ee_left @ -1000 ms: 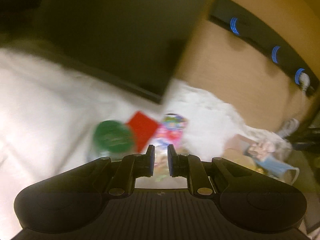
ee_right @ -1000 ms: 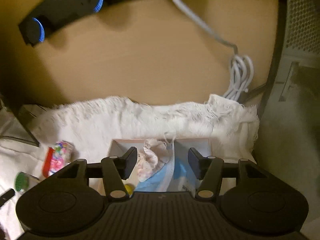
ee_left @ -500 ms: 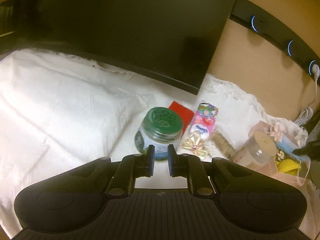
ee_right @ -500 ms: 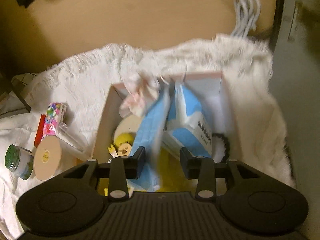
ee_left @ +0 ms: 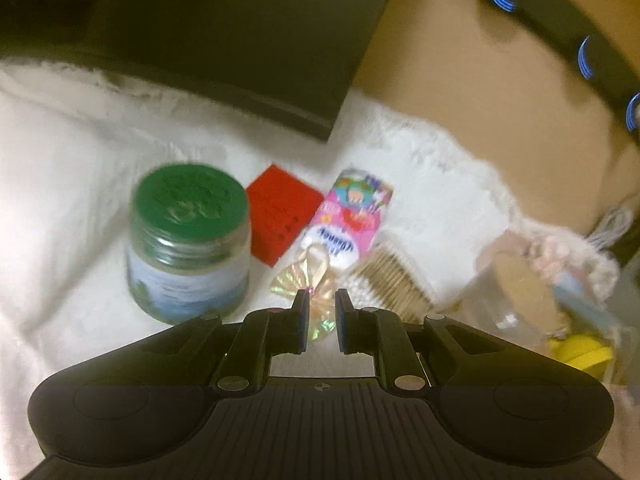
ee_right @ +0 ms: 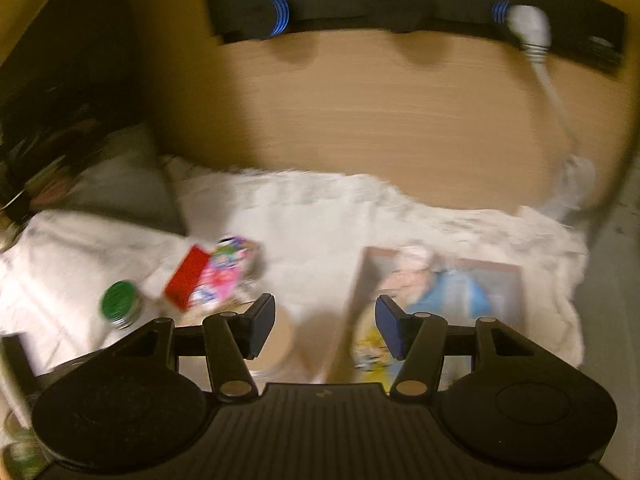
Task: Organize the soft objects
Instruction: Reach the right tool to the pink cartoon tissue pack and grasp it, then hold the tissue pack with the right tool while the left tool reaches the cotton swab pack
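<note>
A pink tissue pack [ee_left: 348, 216] lies on the white fluffy cloth [ee_left: 432, 184], with a shiny gold bow [ee_left: 312, 272] at its near end. My left gripper [ee_left: 322, 312] hovers just over that bow, shut, holding nothing. To the right stands a pale open box [ee_right: 360, 280] that holds a blue face mask [ee_right: 460, 300], a pink scrunchie [ee_right: 416, 260] and something yellow [ee_right: 372, 344]. My right gripper [ee_right: 325, 328] hangs above the box's left edge. Its jaws are opening and nothing is between them. The tissue pack [ee_right: 220, 276] lies to its left.
A green-lidded jar [ee_left: 188, 240], a red card [ee_left: 280, 212], a pack of cotton swabs [ee_left: 392, 280] and a round beige-lidded tub [ee_left: 520, 292] sit near the tissue pack. A dark screen [ee_left: 220, 20] stands behind. A black power strip [ee_right: 400, 4] with a white plug [ee_right: 528, 28] is on the wooden wall.
The left gripper dropped closer to the jar, tissue pack and bow. The right gripper pulled back from the box and swung left; the blue mask between its jaws half a second ago now lies in the box.
</note>
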`<state>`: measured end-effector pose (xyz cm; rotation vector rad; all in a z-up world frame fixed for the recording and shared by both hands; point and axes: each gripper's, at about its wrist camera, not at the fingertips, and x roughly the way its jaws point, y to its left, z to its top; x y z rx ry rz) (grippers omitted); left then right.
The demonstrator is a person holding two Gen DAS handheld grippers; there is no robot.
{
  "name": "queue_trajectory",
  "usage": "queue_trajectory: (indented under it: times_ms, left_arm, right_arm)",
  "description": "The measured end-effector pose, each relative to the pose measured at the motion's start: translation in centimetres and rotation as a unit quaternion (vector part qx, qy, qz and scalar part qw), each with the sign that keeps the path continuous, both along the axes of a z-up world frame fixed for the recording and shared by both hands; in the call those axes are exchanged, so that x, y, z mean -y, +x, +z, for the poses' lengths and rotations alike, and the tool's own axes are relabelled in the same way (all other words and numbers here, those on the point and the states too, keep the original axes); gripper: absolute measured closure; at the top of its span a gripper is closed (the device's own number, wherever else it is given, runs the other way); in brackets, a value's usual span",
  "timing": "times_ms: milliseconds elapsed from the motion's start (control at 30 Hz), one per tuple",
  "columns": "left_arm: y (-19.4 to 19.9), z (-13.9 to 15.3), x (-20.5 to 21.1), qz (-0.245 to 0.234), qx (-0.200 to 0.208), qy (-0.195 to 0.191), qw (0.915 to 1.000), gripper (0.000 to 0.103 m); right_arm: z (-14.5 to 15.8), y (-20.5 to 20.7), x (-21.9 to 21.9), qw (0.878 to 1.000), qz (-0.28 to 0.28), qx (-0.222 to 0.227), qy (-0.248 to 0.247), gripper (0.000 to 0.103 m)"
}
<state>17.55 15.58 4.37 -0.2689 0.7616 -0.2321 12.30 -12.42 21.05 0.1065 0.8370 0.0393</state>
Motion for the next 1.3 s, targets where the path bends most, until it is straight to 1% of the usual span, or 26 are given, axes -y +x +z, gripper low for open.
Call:
queue_trajectory:
  times_ms: [67, 133, 233, 300, 400, 500, 567, 700, 767, 867, 933, 967, 1000, 1067, 1133, 1300]
  left_arm:
    - [0.3, -0.6, 0.1, 0.003, -0.012, -0.003, 0.9999, 0.088]
    - [0.0, -0.7, -0.1, -0.012, -0.018, -0.014, 0.9997, 0.088]
    - [-0.7, -0.6, -0.5, -0.045, -0.024, -0.015, 0.9986, 0.088]
    - [-1.5, -0.1, -1.2, -0.072, -0.025, -0.020, 0.9968, 0.088]
    - [-3.1, 0.6, -2.7, -0.093, -0.018, -0.023, 0.9953, 0.088]
    - [-4.4, 0.9, -4.8, -0.098, -0.017, -0.022, 0.9948, 0.088]
    - [-5.0, 1.0, -5.9, -0.093, -0.018, -0.025, 0.9952, 0.088]
    - [-5.5, 0.8, -7.9, -0.072, -0.021, -0.032, 0.9967, 0.088]
    - [-5.5, 0.6, -8.5, -0.064, -0.024, -0.032, 0.9972, 0.088]
    - [-5.4, 0.1, -9.3, -0.049, -0.030, -0.039, 0.9976, 0.088]
    - [-5.3, -0.2, -9.4, -0.045, -0.036, -0.043, 0.9974, 0.088]
    - [-5.3, -0.3, -9.2, -0.046, -0.038, -0.043, 0.9973, 0.088]
    - [-5.3, -0.4, -9.1, -0.048, -0.040, -0.042, 0.9972, 0.088]
    - [-5.1, -0.5, -8.7, -0.051, -0.041, -0.041, 0.9970, 0.088]
    - [-5.1, -0.5, -8.4, -0.052, -0.039, -0.042, 0.9970, 0.088]
    - [-5.2, -1.0, -7.8, -0.050, -0.042, -0.048, 0.9967, 0.088]
  right_arm:
    - [0.3, 1.0, -1.1, 0.999, 0.019, -0.022, 0.028, 0.045]
    - [0.4, 2.6, -2.3, 0.997, 0.037, -0.044, 0.058, 0.035]
    - [-0.5, 6.3, -4.6, 0.991, 0.030, -0.078, 0.104, 0.032]
    - [-1.7, 9.1, -6.4, 0.987, 0.024, -0.102, 0.121, 0.032]
    - [-4.6, 13.6, -9.9, 0.983, 0.022, -0.142, 0.116, 0.032]
    - [-7.6, 17.4, -12.9, 0.983, 0.009, -0.162, 0.082, 0.032]
    - [-9.4, 19.5, -14.0, 0.983, -0.011, -0.172, 0.062, 0.032]
    - [-11.8, 21.8, -14.5, 0.981, -0.042, -0.183, 0.042, 0.032]
    - [-12.6, 22.6, -14.8, 0.980, -0.046, -0.190, 0.032, 0.032]
    - [-14.1, 23.5, -15.1, 0.975, -0.048, -0.219, 0.001, 0.032]
    - [-15.1, 23.8, -14.9, 0.970, -0.047, -0.238, -0.007, 0.034]
    - [-15.6, 23.7, -14.6, 0.967, -0.054, -0.251, -0.003, 0.036]
    - [-15.8, 23.5, -14.1, 0.964, -0.058, -0.259, 0.009, 0.047]
    - [-16.1, 22.9, -13.5, 0.960, -0.054, -0.272, 0.029, 0.049]
    - [-16.0, 21.9, -13.3, 0.958, -0.048, -0.279, 0.030, 0.051]
    - [-15.1, 18.5, -13.7, 0.953, 0.004, -0.300, 0.044, 0.053]
